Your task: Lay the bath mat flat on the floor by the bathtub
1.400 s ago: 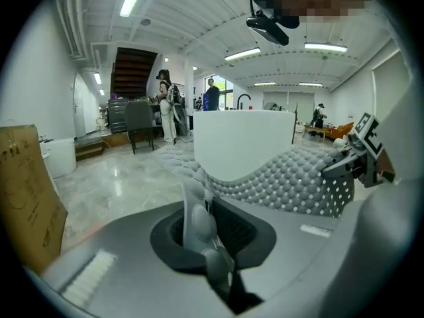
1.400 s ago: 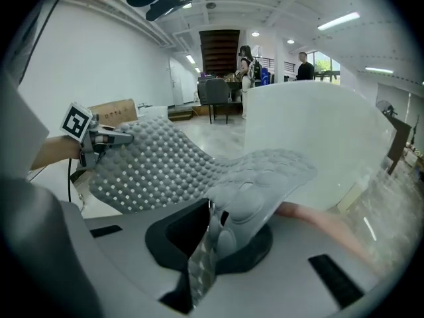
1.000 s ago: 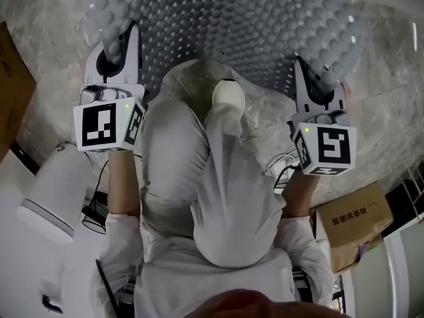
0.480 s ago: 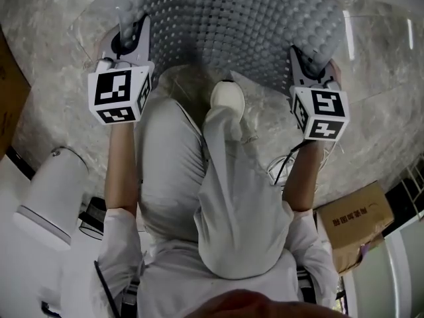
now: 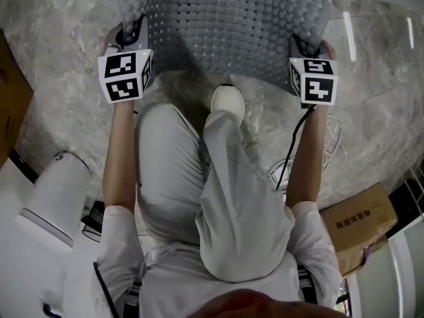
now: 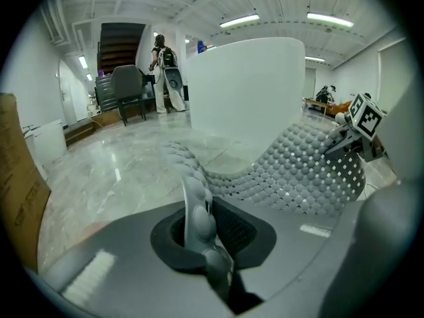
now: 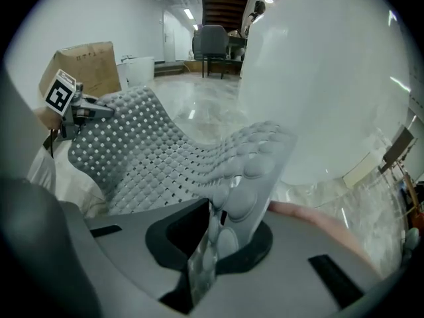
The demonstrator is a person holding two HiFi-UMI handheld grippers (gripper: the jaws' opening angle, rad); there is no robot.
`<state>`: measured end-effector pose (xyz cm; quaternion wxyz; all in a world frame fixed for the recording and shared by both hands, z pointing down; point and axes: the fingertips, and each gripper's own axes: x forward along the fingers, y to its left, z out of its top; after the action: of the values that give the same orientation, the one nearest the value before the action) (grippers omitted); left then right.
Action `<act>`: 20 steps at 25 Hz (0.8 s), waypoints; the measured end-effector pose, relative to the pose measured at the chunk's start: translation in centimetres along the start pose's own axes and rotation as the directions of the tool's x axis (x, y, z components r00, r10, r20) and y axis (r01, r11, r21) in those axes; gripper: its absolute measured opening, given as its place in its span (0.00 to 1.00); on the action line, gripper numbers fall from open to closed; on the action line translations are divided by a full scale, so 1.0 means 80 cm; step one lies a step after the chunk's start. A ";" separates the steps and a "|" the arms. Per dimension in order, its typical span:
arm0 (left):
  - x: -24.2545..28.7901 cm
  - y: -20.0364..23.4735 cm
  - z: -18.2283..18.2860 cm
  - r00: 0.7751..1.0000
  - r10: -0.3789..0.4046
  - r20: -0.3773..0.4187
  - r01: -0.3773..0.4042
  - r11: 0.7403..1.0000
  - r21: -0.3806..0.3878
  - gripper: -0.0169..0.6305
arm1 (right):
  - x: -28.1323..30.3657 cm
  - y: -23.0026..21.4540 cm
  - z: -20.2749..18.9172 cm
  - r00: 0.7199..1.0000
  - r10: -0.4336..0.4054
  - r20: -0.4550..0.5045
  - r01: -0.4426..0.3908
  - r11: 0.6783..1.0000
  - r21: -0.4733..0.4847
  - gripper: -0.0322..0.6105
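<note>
At the far left a brown cardboard box meets the frame edge. Below it stands a smooth white rounded bin. The floor is glossy grey veined marble.

The left gripper is clenched on the left near corner of the bath mat. In the left gripper view the bubbled edge stands pinched upright between the jaws. The mat is a grey, rubbery sheet covered in rounded bumps and pierced by rows of small holes. Its near edge hangs above the floor between the two grippers and throws a shadow beneath. From there the sheet curves away in front of the smooth white bathtub. Whether its far part touches the floor cannot be told.

Below the mat's edge are the person's pale trousers and one white shoe.

The right gripper grasps the right near corner, the sheet folded between its jaws. A thin dark cable hangs along that forearm. A printed cardboard box lies at the lower right.

A second ago both grippers were closer to the body and the mat bulged in a wide dome. Now the arms reach further forward and the near edge runs straighter.
</note>
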<state>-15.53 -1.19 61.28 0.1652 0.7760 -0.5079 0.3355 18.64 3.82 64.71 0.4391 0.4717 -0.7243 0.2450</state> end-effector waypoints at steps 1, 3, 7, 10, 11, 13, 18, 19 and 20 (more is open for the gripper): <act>0.005 0.004 -0.005 1.000 0.006 -0.009 -0.006 1.000 0.000 0.05 | 0.006 -0.005 -0.003 1.000 -0.005 -0.010 0.005 1.000 0.000 0.11; 0.015 0.010 -0.015 1.000 0.016 -0.027 -0.016 1.000 0.006 0.05 | 0.020 -0.014 -0.009 0.999 -0.017 -0.030 0.017 1.000 0.001 0.11; 0.037 0.021 -0.036 0.998 0.023 -0.066 -0.023 1.000 0.010 0.05 | 0.050 -0.030 -0.028 0.997 -0.027 -0.069 0.028 1.000 0.014 0.10; 0.050 0.033 -0.051 0.994 0.035 -0.100 -0.034 0.999 0.014 0.05 | 0.071 -0.037 -0.042 0.996 -0.010 -0.092 0.015 0.998 0.056 0.10; 0.053 0.038 -0.055 0.993 0.041 -0.111 -0.038 0.999 0.029 0.05 | 0.076 -0.041 -0.047 0.995 -0.005 -0.099 0.012 0.997 0.071 0.10; 0.060 0.046 -0.063 0.990 0.055 -0.131 -0.046 0.997 0.069 0.05 | 0.087 -0.051 -0.055 0.994 0.005 -0.105 0.006 0.995 0.102 0.10; 0.073 0.075 -0.088 0.982 0.072 -0.173 -0.056 0.994 0.095 0.06 | 0.113 -0.073 -0.078 0.991 0.095 -0.090 -0.077 0.980 0.186 0.11; 0.074 0.081 -0.093 0.981 0.069 -0.179 -0.054 0.995 0.088 0.06 | 0.118 -0.075 -0.082 0.990 0.117 -0.083 -0.098 0.973 0.207 0.11; 0.075 0.086 -0.097 0.980 0.065 -0.186 -0.050 0.995 0.085 0.07 | 0.121 -0.077 -0.085 0.987 0.138 -0.076 -0.117 0.966 0.230 0.11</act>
<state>-22.87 -3.58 70.45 0.1718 0.7316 -0.4983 0.4323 25.31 1.85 76.15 0.3989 0.4589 -0.7000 0.3746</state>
